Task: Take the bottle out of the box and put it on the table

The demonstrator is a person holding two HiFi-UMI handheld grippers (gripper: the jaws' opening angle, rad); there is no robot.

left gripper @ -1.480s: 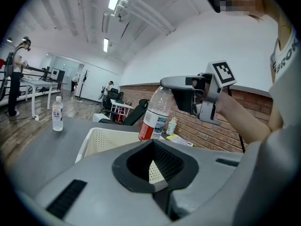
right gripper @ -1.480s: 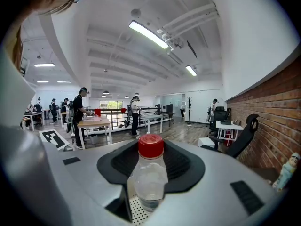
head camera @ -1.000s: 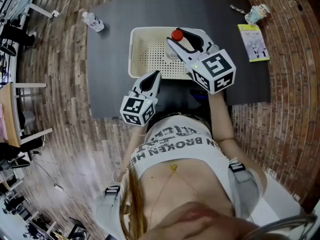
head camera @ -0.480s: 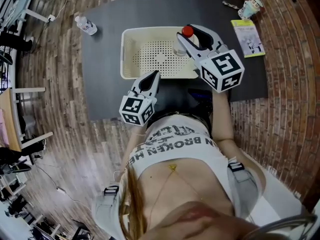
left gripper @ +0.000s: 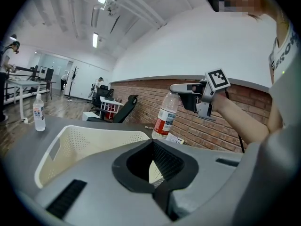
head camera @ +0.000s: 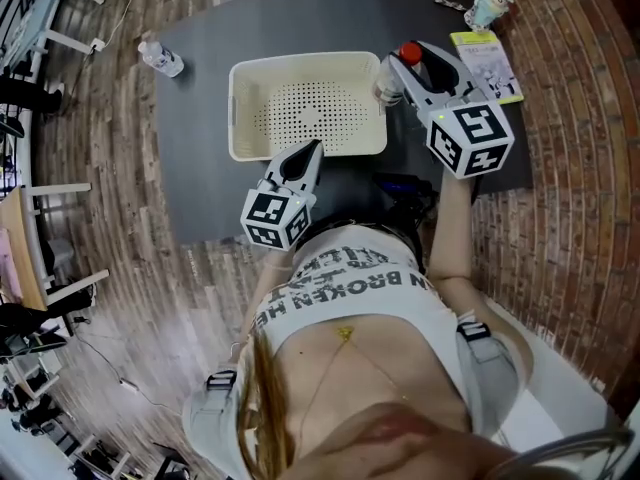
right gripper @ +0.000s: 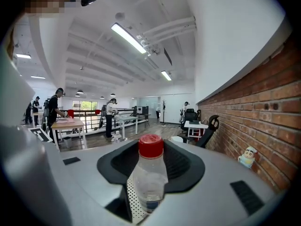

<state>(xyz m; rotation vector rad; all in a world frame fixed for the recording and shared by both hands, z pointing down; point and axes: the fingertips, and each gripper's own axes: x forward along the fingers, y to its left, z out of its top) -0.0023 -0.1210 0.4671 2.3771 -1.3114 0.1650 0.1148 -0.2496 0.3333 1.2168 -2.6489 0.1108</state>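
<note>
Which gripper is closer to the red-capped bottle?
Right. The right gripper has the bottle clamped in its jaws, right of the box; the left gripper sits apart, by the box's near edge.

Bottle (left gripper: 165, 119) in right hand-held gripper (left gripper: 175, 89), seemingly aloft

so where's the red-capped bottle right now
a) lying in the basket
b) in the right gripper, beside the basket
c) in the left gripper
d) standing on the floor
b: the right gripper holds the bottle between its fingers, just off the right side of the basket.
</note>
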